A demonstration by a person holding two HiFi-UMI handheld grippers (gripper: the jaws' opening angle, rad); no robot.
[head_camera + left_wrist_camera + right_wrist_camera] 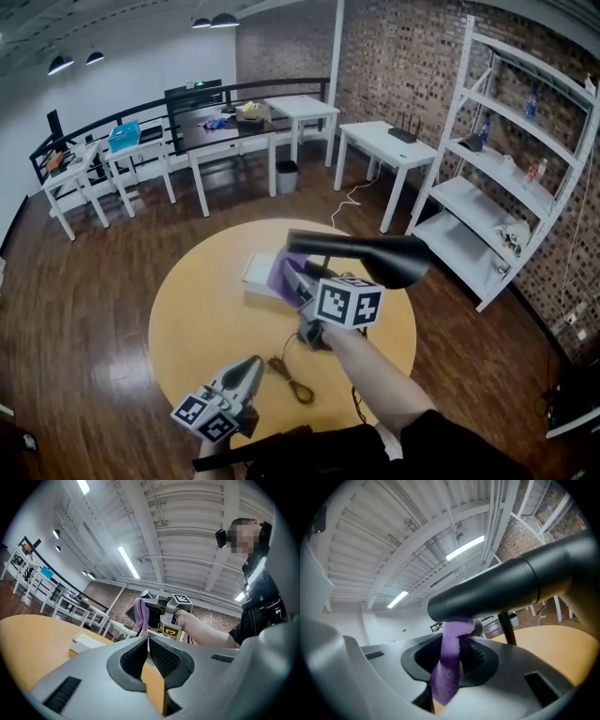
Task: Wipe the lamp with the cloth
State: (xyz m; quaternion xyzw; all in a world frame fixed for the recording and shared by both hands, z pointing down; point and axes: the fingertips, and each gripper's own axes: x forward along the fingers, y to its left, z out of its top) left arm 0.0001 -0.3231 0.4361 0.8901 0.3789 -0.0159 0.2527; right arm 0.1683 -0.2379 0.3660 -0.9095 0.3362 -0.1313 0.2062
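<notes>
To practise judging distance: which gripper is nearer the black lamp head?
Right. The right gripper holds the purple cloth against the lamp head; the left gripper sits low over the table's near edge, well apart from it.

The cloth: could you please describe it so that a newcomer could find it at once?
Find the round yellow table in the middle of the room, with the black lamp head over it. The cloth is clamped in the right gripper, its top against that lamp head. It is the only purple, fuzzy thing there.
</notes>
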